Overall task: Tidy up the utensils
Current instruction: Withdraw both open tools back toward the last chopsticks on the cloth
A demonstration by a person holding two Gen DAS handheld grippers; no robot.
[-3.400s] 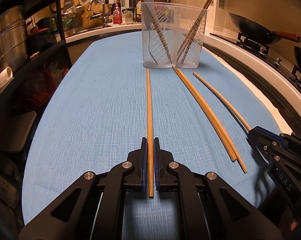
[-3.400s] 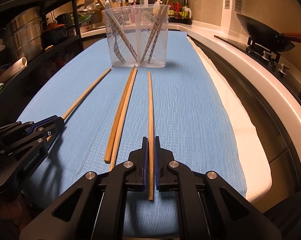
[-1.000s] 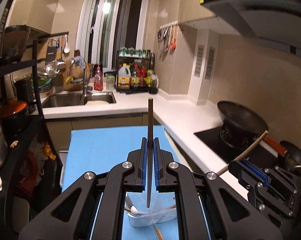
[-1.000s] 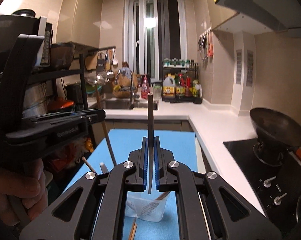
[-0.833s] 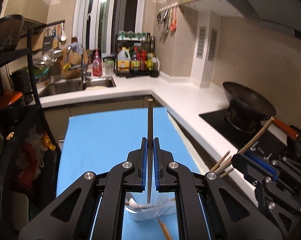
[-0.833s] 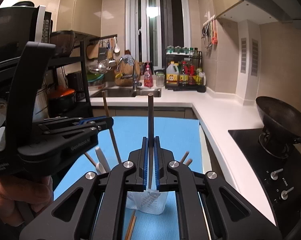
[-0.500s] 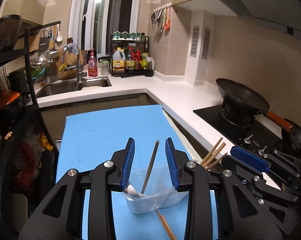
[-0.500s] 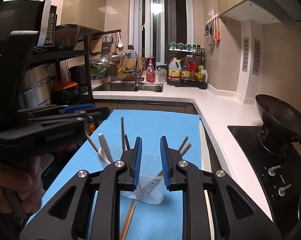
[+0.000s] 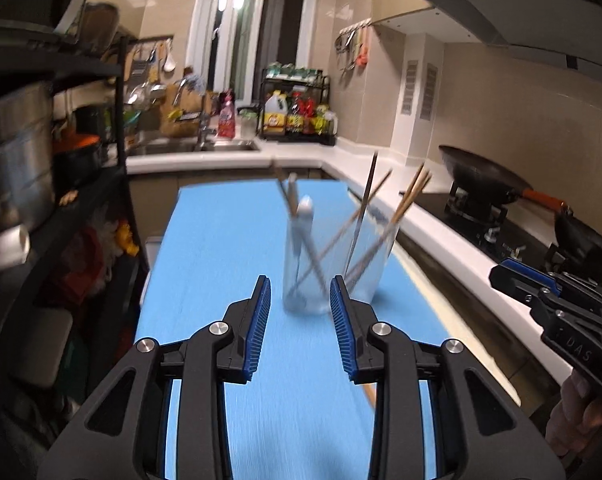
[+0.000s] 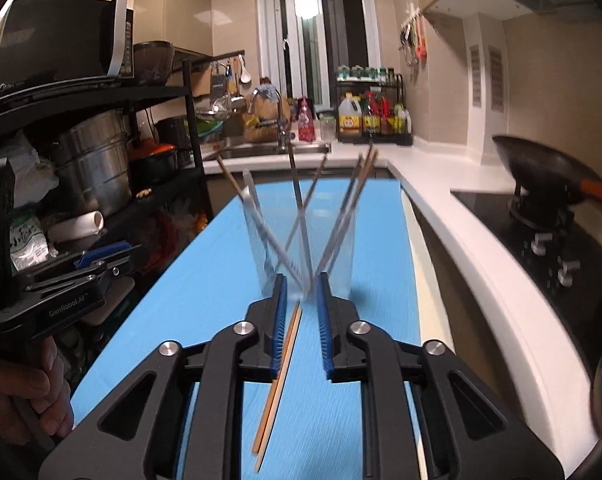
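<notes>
A clear plastic holder [image 9: 333, 256] stands on the blue mat [image 9: 221, 240] with several chopsticks and a white spoon upright in it. My left gripper [image 9: 300, 280] is open just short of the holder; its jaws are closing slightly with nothing between them. The right gripper [image 10: 300, 280] is open too, jaws closing and empty, facing the holder [image 10: 301, 248]. Two wooden chopsticks [image 10: 279, 380] lie side by side on the mat below it. In the left wrist view, one end of a chopstick [image 9: 369, 392] shows behind the right finger.
A black rack with steel pots [image 10: 93, 168] lines the left side. A wok on the stove [image 9: 481, 180] sits to the right beyond the white counter [image 10: 481, 260]. Sink and bottles [image 9: 297, 116] stand at the back. A hand [image 10: 21, 392] holds the left gripper [image 10: 101, 268].
Both grippers held a chopstick upright over the holder, then opened and let them drop in. Both have since sunk lower, with the right jaws narrower than before.
</notes>
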